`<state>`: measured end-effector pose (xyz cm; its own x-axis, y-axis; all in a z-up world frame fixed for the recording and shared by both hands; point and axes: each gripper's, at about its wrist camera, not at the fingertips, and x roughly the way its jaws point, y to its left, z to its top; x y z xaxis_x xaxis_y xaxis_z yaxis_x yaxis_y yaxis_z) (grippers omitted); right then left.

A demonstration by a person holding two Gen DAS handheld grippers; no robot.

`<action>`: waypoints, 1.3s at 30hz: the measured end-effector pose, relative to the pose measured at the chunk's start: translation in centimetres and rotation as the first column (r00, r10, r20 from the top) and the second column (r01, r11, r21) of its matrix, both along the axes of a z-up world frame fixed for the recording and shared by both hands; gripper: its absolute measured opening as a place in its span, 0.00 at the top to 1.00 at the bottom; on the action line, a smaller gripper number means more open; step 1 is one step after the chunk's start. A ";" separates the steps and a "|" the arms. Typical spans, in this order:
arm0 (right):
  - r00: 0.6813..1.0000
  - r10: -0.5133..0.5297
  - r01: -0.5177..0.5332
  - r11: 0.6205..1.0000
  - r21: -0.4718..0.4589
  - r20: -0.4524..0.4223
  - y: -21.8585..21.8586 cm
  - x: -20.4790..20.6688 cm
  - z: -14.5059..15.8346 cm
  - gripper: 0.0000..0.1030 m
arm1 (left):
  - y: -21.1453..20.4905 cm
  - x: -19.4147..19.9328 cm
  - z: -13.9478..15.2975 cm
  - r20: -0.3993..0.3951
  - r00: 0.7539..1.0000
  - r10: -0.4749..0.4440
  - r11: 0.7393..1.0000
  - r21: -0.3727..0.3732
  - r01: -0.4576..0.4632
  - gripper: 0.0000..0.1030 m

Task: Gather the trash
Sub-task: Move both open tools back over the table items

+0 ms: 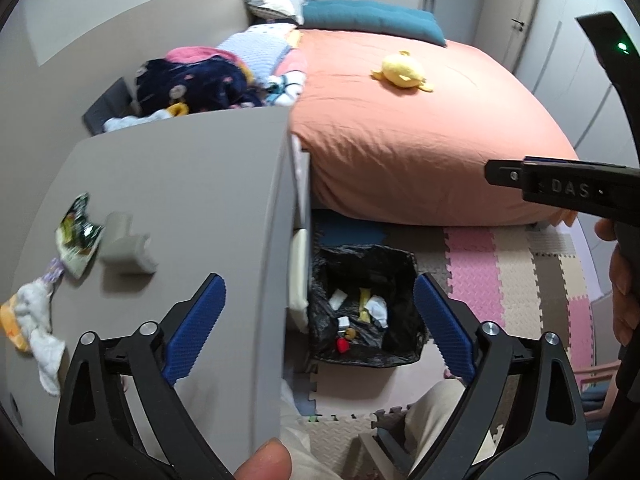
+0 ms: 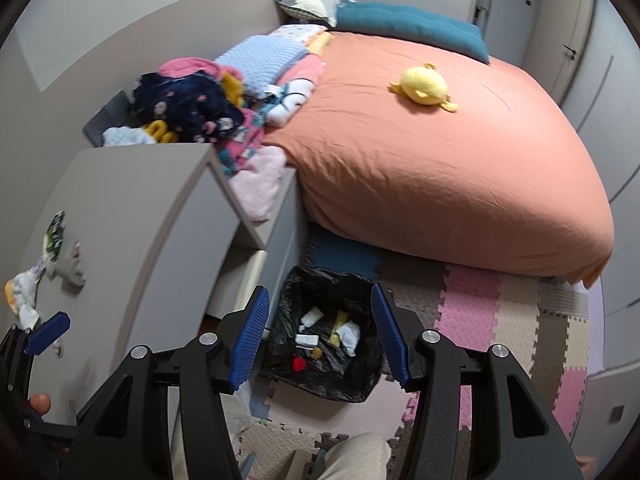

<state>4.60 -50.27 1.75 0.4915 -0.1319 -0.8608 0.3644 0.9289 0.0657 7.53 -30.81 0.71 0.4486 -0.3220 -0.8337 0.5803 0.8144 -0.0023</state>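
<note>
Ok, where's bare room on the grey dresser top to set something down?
The dresser top is bare from the grey L-shaped piece across to its right edge and back toward the clothes pile. The left edge is crowded: snack wrapper and crumpled tissues.

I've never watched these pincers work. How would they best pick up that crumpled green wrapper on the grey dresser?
Pinch the green wrapper by its raised, crinkled upper edge, coming from above with the open left gripper. It lies almost flat on the dresser top, probably too flat to grip from the side.

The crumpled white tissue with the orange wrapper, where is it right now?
The crumpled white tissue with the orange wrapper lies at the left edge of the grey desk top in the left wrist view, just below the green snack wrapper.
</note>
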 end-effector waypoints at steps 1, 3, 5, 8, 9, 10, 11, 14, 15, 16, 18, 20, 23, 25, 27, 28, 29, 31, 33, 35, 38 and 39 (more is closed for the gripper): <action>1.000 0.010 -0.010 1.000 -0.002 0.003 0.6 0.0 0.1 0.46 | 0.6 0.0 0.0 -0.001 1.000 0.011 1.000 -0.003 -0.011 0.08; 1.000 0.029 -0.029 1.000 -0.005 0.011 1.7 0.2 0.4 0.45 | 1.9 0.2 0.0 -0.003 0.999 0.038 0.999 -0.005 -0.038 0.07; 0.999 0.049 -0.049 0.999 -0.006 0.021 3.0 0.2 0.6 0.44 | 3.5 0.4 0.0 0.000 0.997 0.077 0.997 0.000 -0.077 0.07; 0.996 0.083 -0.083 0.997 -0.007 0.028 4.7 0.6 0.6 0.43 | 5.6 0.5 0.1 0.008 0.994 0.110 0.994 -0.005 -0.110 0.07; 0.995 0.096 -0.096 0.995 -0.009 0.028 5.4 0.7 0.6 0.43 | 6.1 0.5 0.1 0.012 0.993 0.119 0.993 -0.004 -0.119 0.07; 0.994 0.103 -0.103 0.995 -0.009 0.028 5.7 0.8 0.6 0.42 | 6.9 0.5 0.2 0.016 0.991 0.133 0.991 -0.005 -0.133 0.07; 0.993 0.116 -0.116 0.993 -0.008 0.030 6.3 0.8 0.6 0.42 | 7.5 0.6 0.2 0.015 0.990 0.142 0.990 -0.007 -0.142 0.07; 0.989 0.144 -0.144 0.990 -0.008 0.033 8.0 1.1 0.6 0.42 | 9.2 0.5 0.2 0.016 0.985 0.170 0.986 -0.007 -0.169 0.07; 0.988 0.153 -0.153 0.988 -0.006 0.033 8.5 1.2 0.7 0.42 | 9.7 0.5 0.2 0.018 0.984 0.175 0.985 -0.006 -0.175 0.07; 0.985 0.168 -0.168 0.986 -0.006 0.034 9.3 1.4 0.7 0.42 | 10.6 0.4 0.2 0.021 0.982 0.187 0.982 -0.006 -0.187 0.07; 0.982 0.188 -0.187 0.982 -0.011 0.036 10.4 1.7 0.9 0.42 | 11.9 0.5 0.3 0.024 0.978 0.209 0.978 -0.012 -0.209 0.07; 0.976 0.215 -0.215 0.977 -0.012 0.040 11.9 2.0 1.0 0.42 | 13.1 0.5 0.4 0.025 0.972 0.232 0.973 -0.016 -0.232 0.07; 0.967 0.251 -0.251 0.968 -0.010 0.045 13.9 2.4 1.1 0.42 | 15.6 0.7 0.4 0.007 0.962 0.272 0.962 -0.034 -0.272 0.07; 0.961 0.274 -0.274 0.962 -0.009 0.046 15.2 2.6 1.0 0.42 | 17.1 1.0 0.3 -0.010 0.954 0.299 0.953 -0.040 -0.299 0.07; 0.953 0.300 -0.301 0.954 -0.006 0.044 16.7 2.9 0.9 0.42 | 18.8 1.5 0.2 -0.019 0.944 0.328 0.944 -0.030 -0.329 0.07; 0.950 0.309 -0.309 0.951 -0.006 0.042 17.1 3.0 0.8 0.42 | 19.5 1.8 0.1 -0.023 0.938 0.346 0.938 -0.029 -0.346 0.07; 0.946 0.322 -0.322 0.947 -0.007 0.039 17.9 3.1 0.6 0.42 | 20.1 1.9 0.1 -0.027 0.933 0.359 0.933 -0.030 -0.360 0.07; 0.939 0.342 -0.342 0.940 -0.008 0.036 19.1 3.3 0.5 0.42 | 21.6 2.2 0.1 -0.034 0.920 0.392 0.919 -0.035 -0.393 0.07; 0.932 0.360 -0.360 0.933 -0.006 0.034 20.3 3.5 0.3 0.42 | 22.9 2.5 0.1 -0.025 0.908 0.418 0.908 -0.037 -0.418 0.07; 0.924 0.381 -0.381 0.924 -0.003 0.033 21.5 3.7 0.1 0.42 | 24.1 2.7 0.2 -0.013 0.894 0.447 0.894 -0.036 -0.447 0.07; 0.911 0.411 -0.411 0.912 0.000 0.027 23.3 4.0 -0.3 0.42 | 26.0 3.3 0.2 -0.014 0.876 0.482 0.875 -0.039 -0.483 0.07; 0.908 0.419 -0.419 0.908 0.000 0.025 23.7 4.1 -0.4 0.42 | 26.6 3.5 0.2 -0.014 0.869 0.495 0.868 -0.040 -0.495 0.07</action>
<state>8.66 -26.56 1.37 0.5212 0.0954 -0.8481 -0.0602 0.9954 0.0749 11.03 -4.19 0.87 0.5558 -0.0925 -0.8262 0.1014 0.9939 -0.0430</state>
